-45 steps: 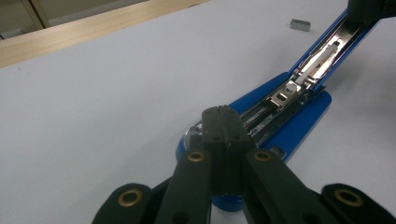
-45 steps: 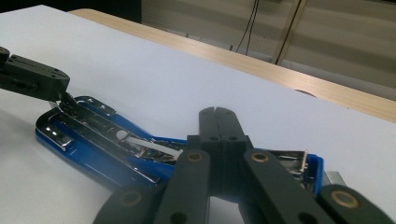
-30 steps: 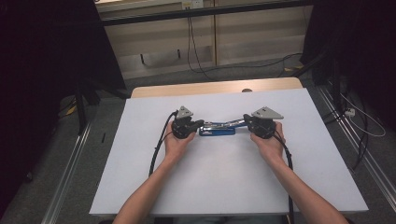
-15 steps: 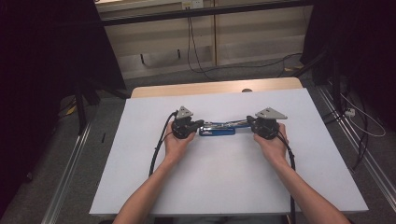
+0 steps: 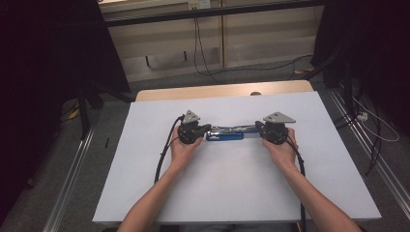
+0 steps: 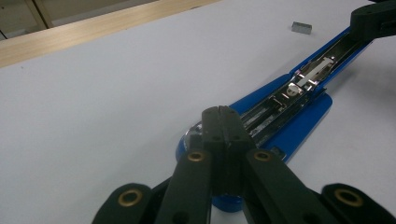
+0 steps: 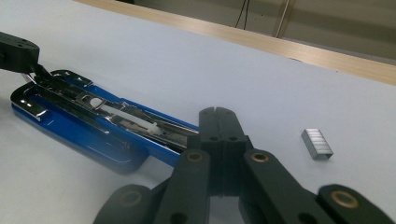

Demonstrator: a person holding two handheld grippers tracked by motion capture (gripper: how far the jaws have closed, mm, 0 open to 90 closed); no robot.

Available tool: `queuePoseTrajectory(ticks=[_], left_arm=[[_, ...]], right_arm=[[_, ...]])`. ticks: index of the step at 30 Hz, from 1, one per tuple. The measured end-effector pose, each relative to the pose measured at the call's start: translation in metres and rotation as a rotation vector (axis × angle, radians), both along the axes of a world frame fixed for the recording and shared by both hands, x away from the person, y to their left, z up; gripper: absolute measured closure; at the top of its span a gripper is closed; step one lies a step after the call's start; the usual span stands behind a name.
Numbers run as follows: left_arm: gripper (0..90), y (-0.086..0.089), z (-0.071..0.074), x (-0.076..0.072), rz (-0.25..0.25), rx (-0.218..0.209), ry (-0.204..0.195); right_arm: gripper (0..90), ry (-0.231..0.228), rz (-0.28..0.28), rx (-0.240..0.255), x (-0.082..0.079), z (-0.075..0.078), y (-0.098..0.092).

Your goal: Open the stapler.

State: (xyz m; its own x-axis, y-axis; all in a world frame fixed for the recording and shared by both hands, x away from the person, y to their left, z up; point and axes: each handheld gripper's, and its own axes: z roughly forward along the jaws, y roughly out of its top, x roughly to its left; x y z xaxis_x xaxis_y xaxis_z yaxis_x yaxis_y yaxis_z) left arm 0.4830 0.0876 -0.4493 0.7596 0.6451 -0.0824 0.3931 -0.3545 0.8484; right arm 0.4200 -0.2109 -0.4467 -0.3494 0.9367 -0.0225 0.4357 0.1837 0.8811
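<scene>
Blue stapler (image 5: 225,134) lay opened out flat at centre of the high view on the white table (image 5: 232,193), left gripper (image 5: 207,129) closed, tips at its left end, right gripper (image 5: 258,127) closed at its right end, staple block (image 7: 317,144) lower right in the right gripper view.

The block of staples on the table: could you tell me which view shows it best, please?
The right gripper view: the block of staples lies close and sharp beside the stapler. The left gripper view shows it small and far; in the high view I cannot make it out.
</scene>
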Motion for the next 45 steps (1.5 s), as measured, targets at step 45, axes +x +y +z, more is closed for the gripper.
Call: queuePoseTrajectory(ticks=[45], left_arm=[[73.8,0.002,0.010,-0.001,-0.014,-0.038,-0.040]], right_arm=[[85.6,-0.037,0.024,0.087,-0.004,0.004,-0.007]])
